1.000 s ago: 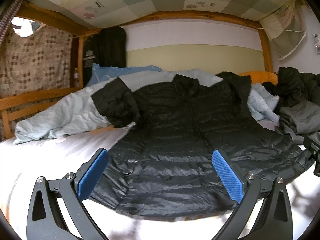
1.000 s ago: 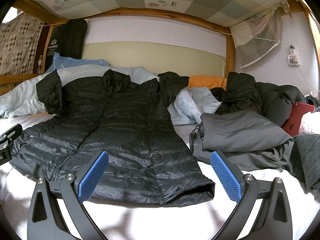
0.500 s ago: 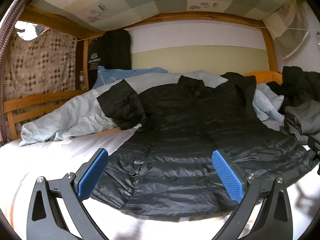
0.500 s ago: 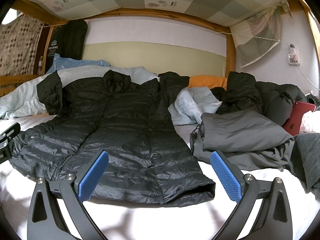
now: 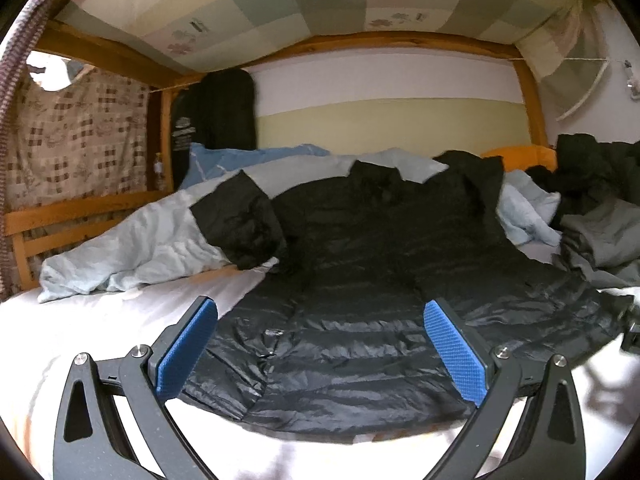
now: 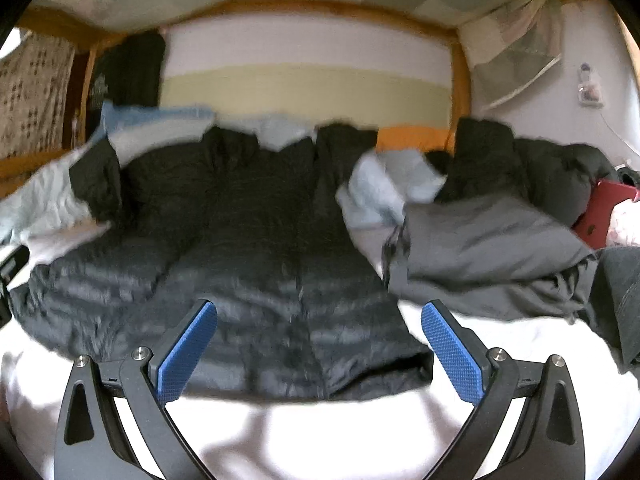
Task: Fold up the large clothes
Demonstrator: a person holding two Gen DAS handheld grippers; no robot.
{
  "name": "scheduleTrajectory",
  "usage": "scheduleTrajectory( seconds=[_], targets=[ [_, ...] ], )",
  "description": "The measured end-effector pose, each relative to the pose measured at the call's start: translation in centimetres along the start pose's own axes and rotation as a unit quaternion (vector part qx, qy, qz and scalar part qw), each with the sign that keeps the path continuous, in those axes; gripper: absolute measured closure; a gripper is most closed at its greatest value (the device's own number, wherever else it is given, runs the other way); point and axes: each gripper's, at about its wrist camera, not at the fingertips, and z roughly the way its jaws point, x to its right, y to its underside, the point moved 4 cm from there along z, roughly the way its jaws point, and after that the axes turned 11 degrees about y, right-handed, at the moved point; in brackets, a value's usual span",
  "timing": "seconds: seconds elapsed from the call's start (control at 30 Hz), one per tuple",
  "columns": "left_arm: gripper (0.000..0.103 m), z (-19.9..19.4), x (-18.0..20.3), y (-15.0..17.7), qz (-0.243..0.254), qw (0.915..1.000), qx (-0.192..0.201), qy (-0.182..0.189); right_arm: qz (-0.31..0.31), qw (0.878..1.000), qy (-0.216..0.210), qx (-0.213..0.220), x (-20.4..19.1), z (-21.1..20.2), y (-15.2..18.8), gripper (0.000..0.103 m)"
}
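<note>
A black quilted puffer jacket point(image 5: 360, 300) lies spread front-up on the white bed sheet point(image 5: 100, 320), collar toward the far wall and hem toward me. Its left sleeve point(image 5: 244, 220) is bunched over a pale blue duvet. My left gripper point(image 5: 320, 344) is open over the hem, nothing between its blue pads. In the right wrist view the same jacket point(image 6: 248, 272) fills the middle, blurred. My right gripper point(image 6: 318, 348) hangs open above the hem's right corner, holding nothing.
A pale blue duvet point(image 5: 132, 244) is heaped at the left by the wooden bed rail point(image 5: 60, 216). Grey folded clothes point(image 6: 492, 248) and dark garments point(image 6: 540, 172) pile at the right, with a red flat object point(image 6: 604, 216) beyond. The upper bunk hangs low overhead.
Both grippers have shifted left and come a little closer to the jacket hem. The right wrist view is now motion-blurred. Both stay open; the jacket has not moved.
</note>
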Motion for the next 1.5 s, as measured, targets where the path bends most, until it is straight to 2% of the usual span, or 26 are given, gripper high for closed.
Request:
scheduleTrajectory(
  seconds=[0.07,0.13,0.2,0.23,0.33,0.43,0.53,0.6,0.63,0.67,0.7,0.73,0.83,0.9,0.97,1.03,1.07,1.1,1.13,1.2,1.27,1.3,1.33,1.37,1.4,1.5],
  targets=[
    [0.0,0.2,-0.5,-0.3,-0.002,0.9999,-0.009,-0.007,-0.017,0.998,-0.034,-0.041,0.1,1.0,0.7,0.009],
    [0.0,0.5,-1.7,-0.7,-0.029,0.9995,-0.014,-0.007,-0.01,0.998,-0.025,-0.05,1.6,1.5,0.8,0.009],
    [0.0,0.8,-3.2,-0.7,-0.06,0.9978,-0.025,0.015,0.0,0.998,-0.011,-0.054,3.6,2.1,0.4,0.009],
    [0.0,0.9,-4.0,-0.6,-0.068,0.9972,-0.029,0.014,-0.003,0.998,-0.001,-0.061,4.6,2.8,0.3,0.008],
    [0.0,1.2,-6.4,0.0,-0.069,0.9964,-0.04,-0.026,0.002,0.994,0.004,-0.107,6.6,5.1,0.8,0.008],
    [0.0,1.5,-8.9,0.9,-0.072,0.9944,-0.061,-0.047,0.051,0.986,-0.039,-0.153,8.0,7.1,2.0,0.008],
    [0.0,1.0,-11.6,1.6,-0.088,0.9896,-0.063,-0.095,0.065,0.973,-0.083,-0.204,7.8,9.3,3.2,0.016],
    [0.0,0.2,-13.5,2.0,-0.106,0.9851,-0.046,-0.127,0.08,0.972,-0.086,-0.202,7.8,9.7,3.4,0.03],
    [0.0,-0.1,-14.5,2.3,-0.125,0.9834,-0.044,-0.124,0.093,0.97,-0.106,-0.198,7.8,9.7,3.3,0.054],
    [0.0,-0.1,-15.3,2.6,-0.141,0.9828,-0.042,-0.111,0.098,0.966,-0.127,-0.202,7.5,9.8,3.4,0.091],
    [0.0,-0.2,-15.9,3.0,-0.156,0.9822,-0.045,-0.094,0.094,0.957,-0.17,-0.214,6.6,10.0,3.8,0.096],
    [0.0,-0.2,-16.3,3.4,-0.168,0.9815,-0.049,-0.077,0.089,0.953,-0.192,-0.217,6.0,9.8,4.1,0.096],
    [0.001,0.3,-17.5,4.6,-0.21,0.9733,-0.076,-0.054,0.066,0.968,-0.172,-0.172,5.9,7.7,3.8,0.097],
    [0.016,0.7,-18.0,5.1,-0.242,0.9664,-0.086,-0.019,0.062,0.974,-0.153,-0.153,6.6,6.6,3.5,0.097],
    [0.017,1.4,-18.2,5.7,-0.272,0.9567,-0.1,0.023,0.059,0.981,-0.128,-0.133,7.8,5.6,2.9,0.097],
    [0.017,2.5,-17.6,6.8,-0.304,0.9402,-0.134,0.077,0.061,0.986,-0.103,-0.116,9.4,5.0,2.0,0.097],
    [0.021,3.2,-17.1,7.7,-0.328,0.9257,-0.157,0.103,0.06,0.988,-0.091,-0.108,10.2,4.7,1.8,0.097],
    [0.03,3.3,-16.6,8.6,-0.355,0.9107,-0.178,0.115,0.056,0.989,-0.087,-0.105,11.0,4.2,1.7,0.097],
    [0.033,2.7,-15.9,9.2,-0.367,0.9051,-0.184,0.111,0.052,0.989,-0.087,-0.106,11.3,4.0,1.6,0.097],
    [0.033,0.6,-14.3,9.0,-0.355,0.9141,-0.16,0.115,0.053,0.986,-0.096,-0.122,11.8,4.3,1.9,0.097],
    [0.033,0.4,-12.3,9.2,-0.331,0.9185,-0.168,0.136,0.071,0.983,-0.102,-0.135,11.9,5.1,2.5,0.097],
    [0.049,0.9,-11.1,9.3,-0.316,0.9192,-0.178,0.153,0.073,0.983,-0.1,-0.139,12.0,5.5,2.8,0.097],
    [0.072,1.2,-10.3,9.5,-0.304,0.9189,-0.188,0.168,0.07,0.982,-0.096,-0.145,11.8,6.0,3.1,0.097],
    [0.097,1.8,-9.8,9.8,-0.301,0.913,-0.205,0.183,0.065,0.982,-0.093,-0.149,11.4,6.3,3.3,0.097],
    [0.097,1.8,-9.5,9.8,-0.304,0.9113,-0.208,0.183,0.059,0.983,-0.092,-0.148,11.1,6.4,3.2,0.097],
    [0.097,-0.6,-10.0,8.0,-0.3,0.9256,-0.15,0.175,0.044,0.988,-0.083,-0.123,10.8,5.5,2.1,0.097]
  ],
)
